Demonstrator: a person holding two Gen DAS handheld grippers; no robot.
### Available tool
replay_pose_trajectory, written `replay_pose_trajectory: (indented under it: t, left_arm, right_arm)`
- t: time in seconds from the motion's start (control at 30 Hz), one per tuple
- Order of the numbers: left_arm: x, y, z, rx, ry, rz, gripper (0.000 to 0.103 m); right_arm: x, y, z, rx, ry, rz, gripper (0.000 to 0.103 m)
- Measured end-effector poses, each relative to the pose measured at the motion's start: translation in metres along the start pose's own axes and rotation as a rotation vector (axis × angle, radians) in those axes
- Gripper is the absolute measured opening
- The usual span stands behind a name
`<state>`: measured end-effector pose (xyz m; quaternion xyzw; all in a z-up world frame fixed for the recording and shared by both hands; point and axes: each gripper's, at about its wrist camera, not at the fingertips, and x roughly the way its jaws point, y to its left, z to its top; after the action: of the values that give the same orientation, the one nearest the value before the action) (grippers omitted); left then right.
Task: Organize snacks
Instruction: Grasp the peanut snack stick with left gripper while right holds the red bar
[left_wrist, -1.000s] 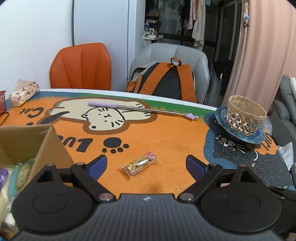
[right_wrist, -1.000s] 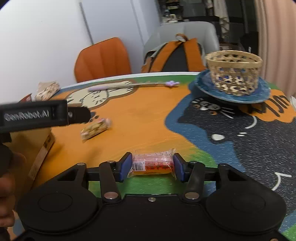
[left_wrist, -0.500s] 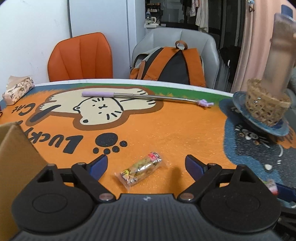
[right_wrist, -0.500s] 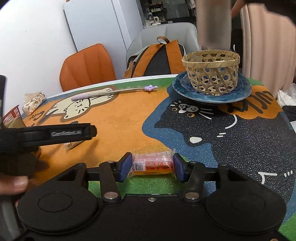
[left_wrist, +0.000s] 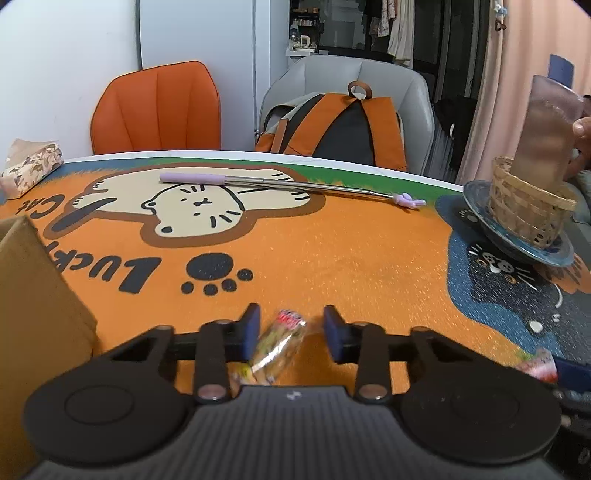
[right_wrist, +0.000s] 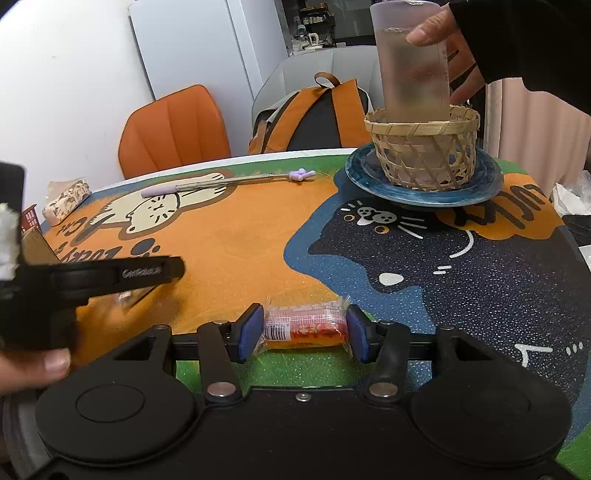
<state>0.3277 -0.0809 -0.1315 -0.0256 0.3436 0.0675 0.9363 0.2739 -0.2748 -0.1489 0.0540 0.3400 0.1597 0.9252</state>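
Crinkly snack packet, possibly foil

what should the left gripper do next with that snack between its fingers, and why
Probably finish closing. The left gripper has just been closing around the yellow snack packet, which lies slanted between the pads; a gap still shows beside the right-hand pad, so the grip looks unfinished. Lift only after that. The right gripper already clamps the red snack packet.

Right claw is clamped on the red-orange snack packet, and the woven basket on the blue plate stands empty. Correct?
Not quite. The right claw does clamp the red-orange snack packet, but the woven basket on the blue plate is not empty: a hand holds a frosted tumbler inside it, as the right wrist view shows.
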Motion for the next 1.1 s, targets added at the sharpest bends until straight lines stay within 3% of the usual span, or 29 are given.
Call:
replay_pose_trajectory:
  t: [0.3, 0.77, 0.87, 0.93, 1.0, 1.1]
  left_arm:
    - [-0.019, 0.008, -0.004, -0.074, 0.032, -0.096, 0.027]
    - [-0.055, 0.013, 0.002, -0.098, -0.003, -0.111, 0.023]
    - [-0.055, 0.014, 0.002, -0.103, 0.019, -0.107, 0.029]
    - [-0.055, 0.014, 0.001, -0.092, 0.027, -0.109, 0.043]
    - [-0.057, 0.012, -0.002, -0.076, 0.015, -0.106, 0.063]
    - [-0.06, 0.011, -0.005, -0.058, 0.003, -0.082, 0.065]
  right_arm:
    - [-0.001, -0.002, 0.0, 0.013, -0.006, 0.009, 0.049]
    - [-0.015, 0.003, 0.003, 0.004, -0.061, 0.03, 0.049]
    - [-0.015, 0.002, 0.003, 0.008, -0.06, 0.027, 0.049]
    - [-0.014, 0.001, 0.003, 0.011, -0.057, 0.023, 0.049]
    - [-0.014, 0.001, 0.002, 0.011, -0.053, 0.022, 0.049]
    - [-0.013, 0.003, 0.002, 0.004, -0.049, 0.024, 0.049]
